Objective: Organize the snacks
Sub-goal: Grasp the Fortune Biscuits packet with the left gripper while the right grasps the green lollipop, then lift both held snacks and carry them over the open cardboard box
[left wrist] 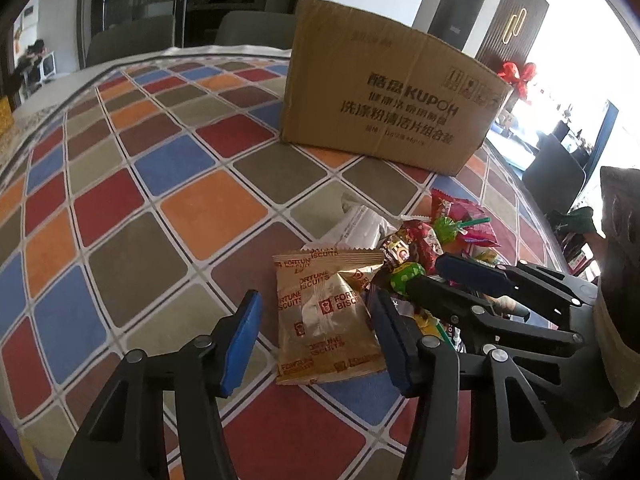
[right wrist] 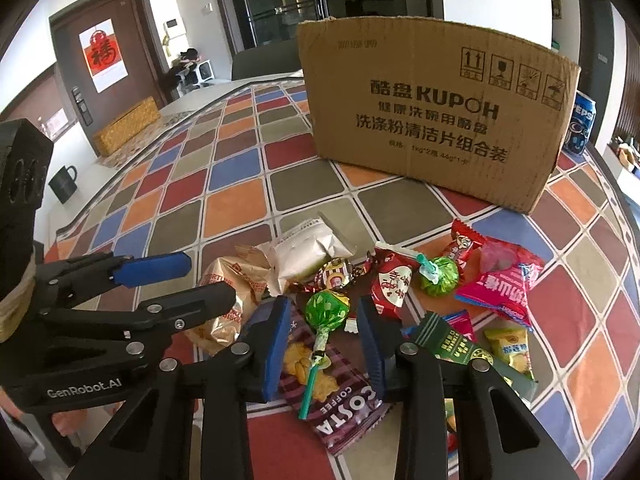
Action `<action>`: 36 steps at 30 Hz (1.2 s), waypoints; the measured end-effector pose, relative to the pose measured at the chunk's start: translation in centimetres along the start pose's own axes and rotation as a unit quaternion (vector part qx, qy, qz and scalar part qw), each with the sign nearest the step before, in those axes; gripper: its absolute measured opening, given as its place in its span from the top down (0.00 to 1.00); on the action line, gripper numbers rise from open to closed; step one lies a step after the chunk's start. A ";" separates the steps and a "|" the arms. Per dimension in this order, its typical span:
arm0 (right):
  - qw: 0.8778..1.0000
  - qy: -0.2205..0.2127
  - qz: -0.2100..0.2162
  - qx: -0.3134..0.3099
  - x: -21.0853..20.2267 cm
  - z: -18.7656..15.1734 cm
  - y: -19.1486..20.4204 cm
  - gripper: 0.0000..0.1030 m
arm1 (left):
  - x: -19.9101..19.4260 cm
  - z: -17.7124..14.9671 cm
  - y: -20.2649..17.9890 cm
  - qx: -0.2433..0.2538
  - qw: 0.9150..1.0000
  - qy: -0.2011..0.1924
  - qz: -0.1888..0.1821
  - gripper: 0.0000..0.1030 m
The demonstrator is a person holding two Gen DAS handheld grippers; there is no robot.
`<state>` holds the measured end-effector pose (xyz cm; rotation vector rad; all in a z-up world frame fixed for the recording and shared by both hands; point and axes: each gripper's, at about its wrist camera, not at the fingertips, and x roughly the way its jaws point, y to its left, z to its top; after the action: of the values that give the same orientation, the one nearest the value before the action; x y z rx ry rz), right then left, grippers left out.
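1. Left gripper point(left wrist: 316, 316): jaws apart, straddling the gold Fortune Biscuits packet point(left wrist: 326, 316), which lies flat on the checked tablecloth point(left wrist: 120, 200). The right pad looks to be at the packet's edge; the left pad stands clear. No grip yet.
2. Right gripper point(right wrist: 324, 340): jaws narrowed around the green lollipop point(right wrist: 326, 310), whose stick lies over the Costa Coffee biscuit pack point(right wrist: 320, 392). A gap shows on both sides of the candy head; not clamped, as far as I can tell.
3. Just past the grippers, the snack pile: white packet point(right wrist: 308, 254), second green lollipop point(right wrist: 440, 278), red wrapper point(right wrist: 390, 286), pink packet point(right wrist: 504, 284), green sachet point(right wrist: 452, 344), yellow packet point(right wrist: 510, 350). All loose on the table, none sorted.
4. Farther back: cardboard box point(right wrist: 436, 120), upright, interior hidden from both views. Pepsi can point(right wrist: 582, 124) just behind it.
5. Judgement: early stage. Two first picks being lined up; the whole heap remains to move, presumably to the box.
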<state>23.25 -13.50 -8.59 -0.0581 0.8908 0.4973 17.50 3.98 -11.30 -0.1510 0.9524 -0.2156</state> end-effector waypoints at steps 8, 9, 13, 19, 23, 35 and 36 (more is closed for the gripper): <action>1.000 0.014 0.007 0.009 1.3 0.1 -0.3 0.70 | 1.5 0.0 0.4 -0.007 1.000 0.019 -0.005 0.51; 1.000 0.015 0.007 0.010 1.4 0.1 -0.3 0.70 | 1.6 0.0 0.5 -0.009 1.000 0.022 -0.006 0.51; 1.000 0.023 0.011 0.016 2.0 0.0 -0.5 0.70 | 1.9 0.0 0.6 -0.013 1.000 0.024 -0.007 0.53; 1.000 0.023 0.012 0.010 2.2 0.1 -0.2 0.74 | 1.7 -0.2 0.6 -0.012 1.000 0.021 -0.001 0.60; 1.000 0.019 0.012 0.013 1.9 0.0 -0.2 0.74 | 1.1 -0.2 0.4 -0.013 1.000 0.014 0.002 0.60; 1.000 -0.020 0.010 0.012 -1.7 0.5 0.2 0.74 | -2.9 0.8 -1.0 0.001 0.999 -0.035 0.017 0.60; 1.000 -0.026 0.009 0.011 -2.1 0.6 0.3 0.74 | -3.3 0.9 -1.2 0.003 0.999 -0.041 0.017 0.60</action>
<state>22.42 -13.93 -6.59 -0.0170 0.8471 0.5035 16.23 3.67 -7.93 -0.1379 0.8719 -0.1798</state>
